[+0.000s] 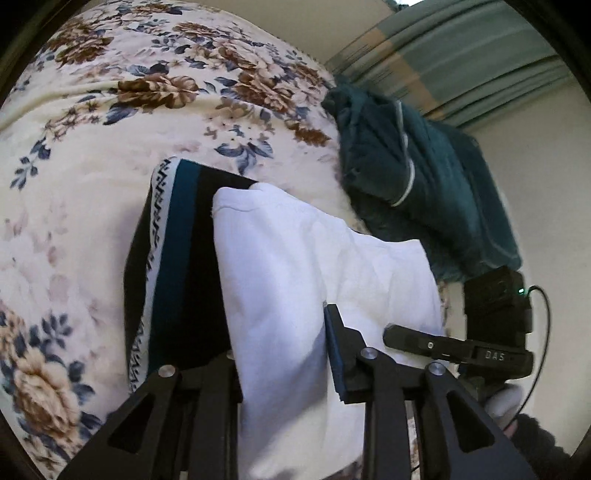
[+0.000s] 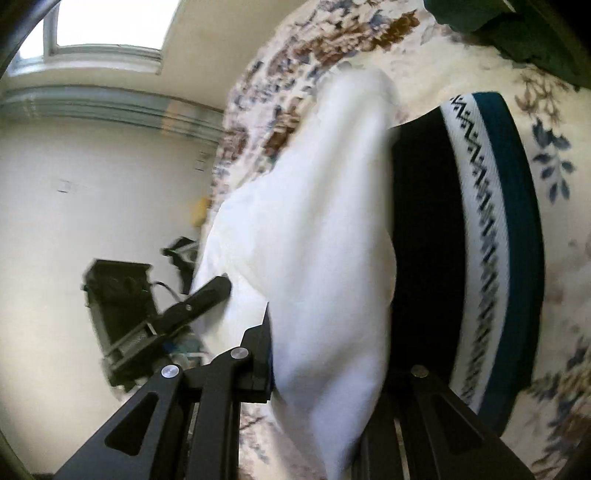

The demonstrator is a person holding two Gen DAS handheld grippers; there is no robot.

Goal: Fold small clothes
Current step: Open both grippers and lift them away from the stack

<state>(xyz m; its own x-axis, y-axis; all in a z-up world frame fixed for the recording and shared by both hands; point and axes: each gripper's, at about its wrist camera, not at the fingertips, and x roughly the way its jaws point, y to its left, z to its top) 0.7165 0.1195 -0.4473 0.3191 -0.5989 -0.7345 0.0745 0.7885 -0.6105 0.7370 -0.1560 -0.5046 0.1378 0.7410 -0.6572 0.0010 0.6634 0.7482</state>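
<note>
A white garment [image 1: 295, 266] hangs between both grippers above the floral bed cover [image 1: 92, 122]. My left gripper [image 1: 291, 354] is shut on one edge of it; only its right finger [image 1: 338, 350] shows, the other is behind the cloth. My right gripper [image 2: 325, 354] is shut on the white garment [image 2: 317, 221] too, cloth draped over its right finger. A folded black garment with a teal and white patterned band [image 1: 173, 266] lies on the bed under the white one, and shows in the right wrist view [image 2: 480, 236]. The right gripper shows at the left view's edge [image 1: 417, 339].
A dark teal garment pile [image 1: 413, 184] lies on the bed past the folded one, and shows in the right wrist view [image 2: 517, 33]. A striped curtain [image 1: 461, 55] and white wall stand behind. A window [image 2: 107, 29] is high on the wall.
</note>
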